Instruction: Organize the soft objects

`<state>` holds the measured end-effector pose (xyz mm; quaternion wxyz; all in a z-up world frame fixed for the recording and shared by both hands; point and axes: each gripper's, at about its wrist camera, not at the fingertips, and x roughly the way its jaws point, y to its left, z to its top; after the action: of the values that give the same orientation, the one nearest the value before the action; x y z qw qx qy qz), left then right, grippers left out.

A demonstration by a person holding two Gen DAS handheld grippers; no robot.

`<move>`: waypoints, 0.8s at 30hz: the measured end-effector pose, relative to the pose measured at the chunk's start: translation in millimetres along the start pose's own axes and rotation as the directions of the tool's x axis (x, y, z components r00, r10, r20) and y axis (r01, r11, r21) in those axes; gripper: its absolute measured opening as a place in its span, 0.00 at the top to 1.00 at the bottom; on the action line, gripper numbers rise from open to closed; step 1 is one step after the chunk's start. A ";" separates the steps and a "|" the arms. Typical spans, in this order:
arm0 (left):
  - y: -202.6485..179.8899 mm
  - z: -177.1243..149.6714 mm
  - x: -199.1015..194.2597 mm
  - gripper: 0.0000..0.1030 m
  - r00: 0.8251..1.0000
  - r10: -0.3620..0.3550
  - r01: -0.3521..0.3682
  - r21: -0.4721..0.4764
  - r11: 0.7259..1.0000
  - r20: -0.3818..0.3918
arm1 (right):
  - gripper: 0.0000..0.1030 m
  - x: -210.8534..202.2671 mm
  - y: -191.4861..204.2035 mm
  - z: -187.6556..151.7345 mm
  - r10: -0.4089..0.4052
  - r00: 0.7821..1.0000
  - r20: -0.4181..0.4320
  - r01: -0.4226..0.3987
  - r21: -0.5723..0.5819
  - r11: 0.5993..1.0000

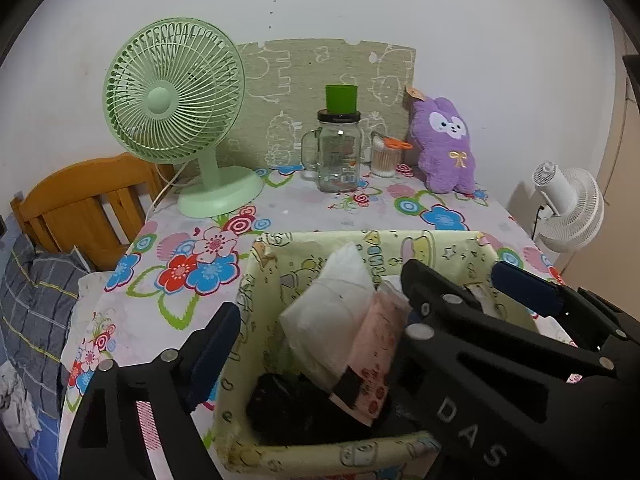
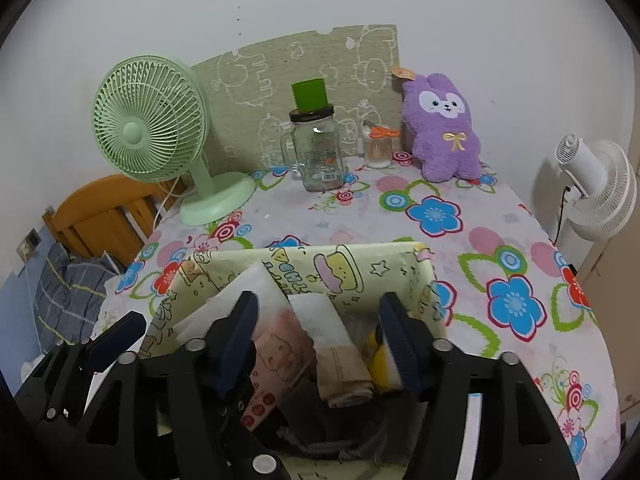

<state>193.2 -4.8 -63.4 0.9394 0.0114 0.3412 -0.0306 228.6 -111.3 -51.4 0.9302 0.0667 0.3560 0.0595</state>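
both pairs of black tongs filled the bottom of each frame, poised over the yellow cartoon-print fabric bin [image 2: 352, 268] in the lower middle. the right gripper [image 2: 320, 344] had its jaws apart, straddling a pink printed pouch [image 2: 280, 352] and a beige folded cloth [image 2: 340, 364] that stood on end inside the bin; neither pad seemed to press on them. the left gripper [image 1: 324, 316] was spread wider, one finger outside the bin's left wall, the other above the contents, clamping nothing. a white packet [image 1: 336, 300] leaned upright in the bin too.

risk, as i judged it: the packets stood loosely and could topple or slump when the tongs withdrew, and the left finger outside the soft wall could snag and drag the bin. the purple plush rabbit [image 2: 444, 132], upper right of the frame against the wall, was still outside the bin, and reaching for it could knock the glass jar [image 2: 318, 156] beside it.
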 end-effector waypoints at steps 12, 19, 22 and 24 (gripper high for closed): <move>-10.9 -5.7 -26.7 0.05 0.999 -0.040 0.040 -0.002 0.999 0.034 | 0.20 -34.0 -7.5 -6.6 -0.013 0.999 0.036 0.013 -0.002 1.000; -12.2 -7.9 -52.1 0.01 0.997 -0.038 0.039 -0.006 0.999 0.074 | 0.17 -61.3 -10.9 -8.9 -0.017 0.997 0.078 0.017 0.002 1.000; -11.9 -8.8 -63.9 0.00 0.995 -0.028 0.029 -0.006 1.000 0.097 | 0.17 -73.6 -12.6 -9.4 -0.016 0.996 0.087 0.016 0.003 1.000; -10.7 -8.5 -70.9 0.00 0.994 -0.011 0.012 -0.007 1.000 0.109 | 0.17 -82.5 -13.5 -10.4 -0.021 0.995 0.098 0.021 0.002 1.000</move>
<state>132.8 -11.6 -24.5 0.9565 0.0043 0.2896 -0.0354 161.4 -136.7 -7.3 0.9471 0.0663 0.3106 0.0460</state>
